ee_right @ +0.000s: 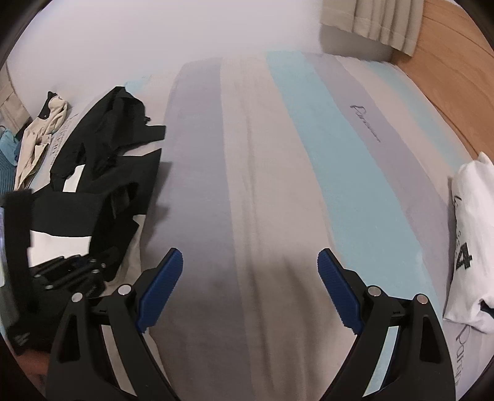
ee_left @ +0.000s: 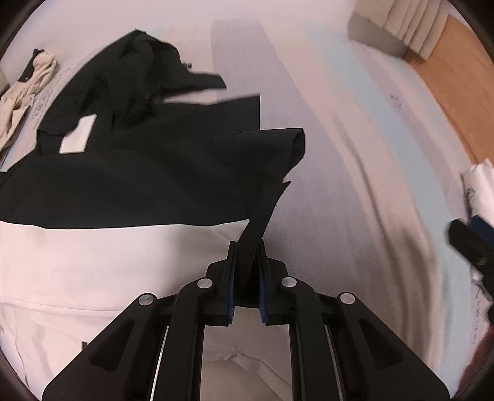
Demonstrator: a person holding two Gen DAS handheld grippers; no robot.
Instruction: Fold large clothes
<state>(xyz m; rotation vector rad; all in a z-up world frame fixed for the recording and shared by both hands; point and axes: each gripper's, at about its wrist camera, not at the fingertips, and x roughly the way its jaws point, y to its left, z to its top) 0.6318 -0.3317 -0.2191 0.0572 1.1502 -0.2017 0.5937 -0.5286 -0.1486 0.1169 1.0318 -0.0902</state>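
A large black-and-white garment (ee_left: 129, 185) lies spread on the striped bed sheet (ee_left: 355, 172); it also shows at the left of the right wrist view (ee_right: 102, 185). My left gripper (ee_left: 247, 250) is shut on a black strip of this garment and holds it pulled up from the cloth. The left gripper also shows in the right wrist view (ee_right: 71, 268), low at the left. My right gripper (ee_right: 250, 262) is open and empty over the bare striped sheet (ee_right: 278, 185), to the right of the garment. Part of it shows at the right edge of the left wrist view (ee_left: 469, 243).
A beige garment (ee_left: 21, 92) lies crumpled at the far left. A folded white printed shirt (ee_right: 469, 234) lies at the right edge of the bed. Curtains (ee_right: 386, 21) and wooden floor (ee_right: 457, 77) are beyond the bed at the upper right.
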